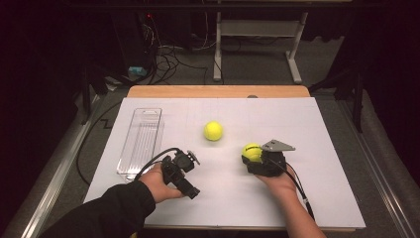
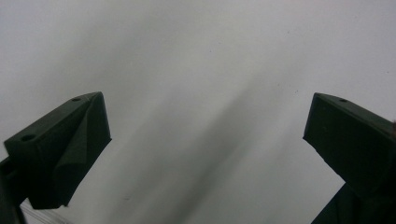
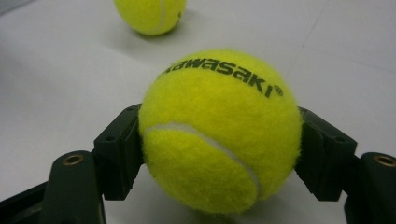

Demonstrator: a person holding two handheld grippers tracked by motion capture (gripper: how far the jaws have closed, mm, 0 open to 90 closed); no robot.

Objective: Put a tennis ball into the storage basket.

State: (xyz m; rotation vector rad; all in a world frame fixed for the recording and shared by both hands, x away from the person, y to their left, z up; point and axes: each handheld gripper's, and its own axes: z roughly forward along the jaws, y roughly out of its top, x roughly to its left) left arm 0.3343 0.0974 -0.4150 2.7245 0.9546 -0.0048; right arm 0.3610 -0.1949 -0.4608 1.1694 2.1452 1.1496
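Lighting's pretty uneven in the high view: the white sheet (image 1: 307, 148) is lit bright and flat from above, while the floor (image 1: 188, 69) and everything far behind and off to both sides sinks into near black. Shadows on the sheet are small and soft, tucked right under the far ball (image 1: 213, 131). That view is a bit soft and low-res overall. The left gripper view is dull grey with long smeary dark shadow streaks, nothing really sharp. The right gripper view is the crispest: the near ball (image 3: 219, 130) shows fuzz and lettering, the far one goes blurry.
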